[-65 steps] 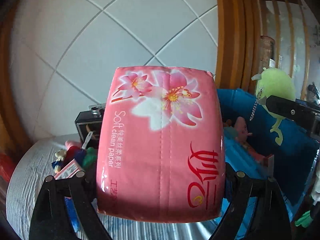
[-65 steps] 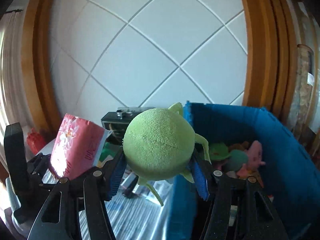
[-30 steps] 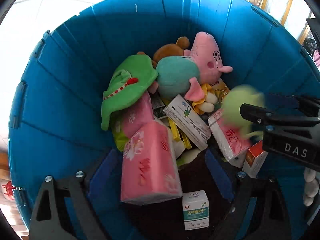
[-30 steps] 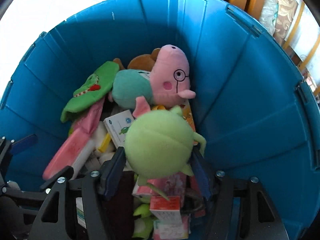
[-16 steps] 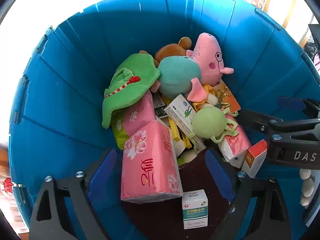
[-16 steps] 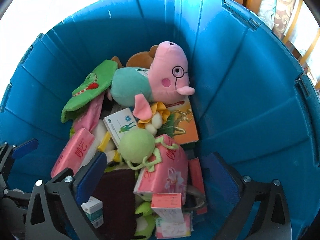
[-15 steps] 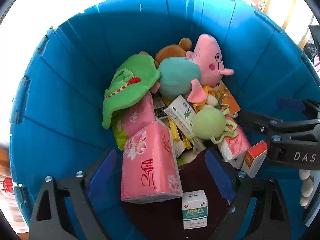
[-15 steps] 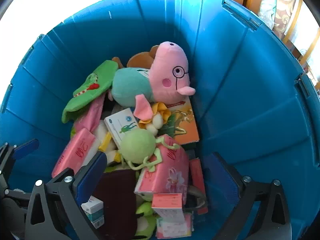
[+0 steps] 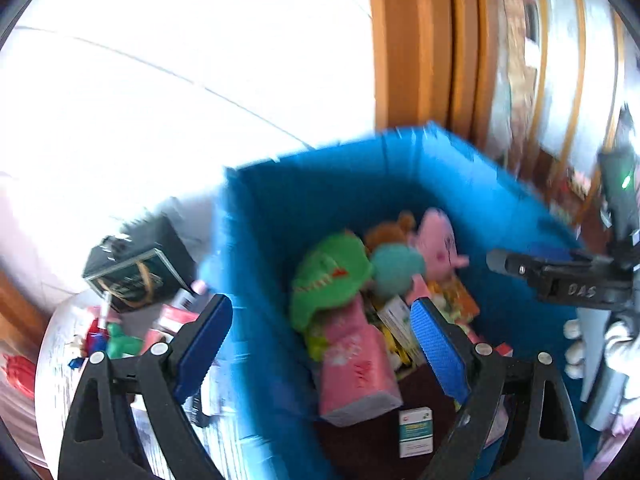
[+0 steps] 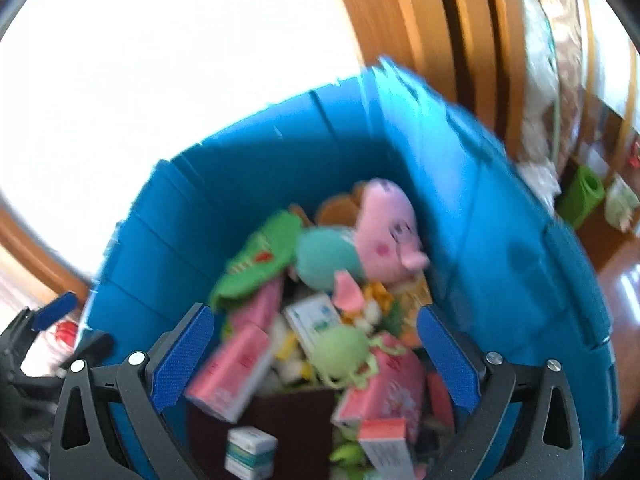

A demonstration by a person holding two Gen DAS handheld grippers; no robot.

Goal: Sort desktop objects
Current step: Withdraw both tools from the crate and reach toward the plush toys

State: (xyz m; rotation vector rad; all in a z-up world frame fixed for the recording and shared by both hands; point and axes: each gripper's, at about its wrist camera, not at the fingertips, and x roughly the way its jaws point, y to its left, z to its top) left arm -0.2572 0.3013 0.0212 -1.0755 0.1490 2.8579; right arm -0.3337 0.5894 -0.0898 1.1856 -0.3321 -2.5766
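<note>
My left tool [image 9: 322, 344] is spread wide with nothing between its blue pads, and my right tool [image 10: 314, 352] is spread just as wide and empty too. Both hang over the blue bin [image 10: 500, 240], tilted down into its mouth, because that is where the desktop things go.

The pink tissue pack [image 9: 358, 364] lies near the left wall of the bin, propped on end against the clutter, with red characters on its face that are too blurred to read. The round green plush [image 10: 340, 348] rests in the middle of the heap, its thin legs draped over another pink tissue pack [image 10: 384, 392]. Both are down and free of my tools, so I judge this drop finished.

Deeper in, toward the far wall, sit a pink pig plush [image 10: 388, 236], a teal plush [image 10: 324, 256] and a green crocodile-like plush [image 9: 330, 276]. A small white-and-green box [image 9: 416, 432] lies on the dark bin floor at the near side; its print is illegible.

On the table left of the bin, more remains: a dark box with a gold pattern [image 9: 132, 276] near the far edge and small toys [image 9: 108, 340] just before it. The only legible writing is "DAS" on the side of my right tool as seen from the left wrist.
</note>
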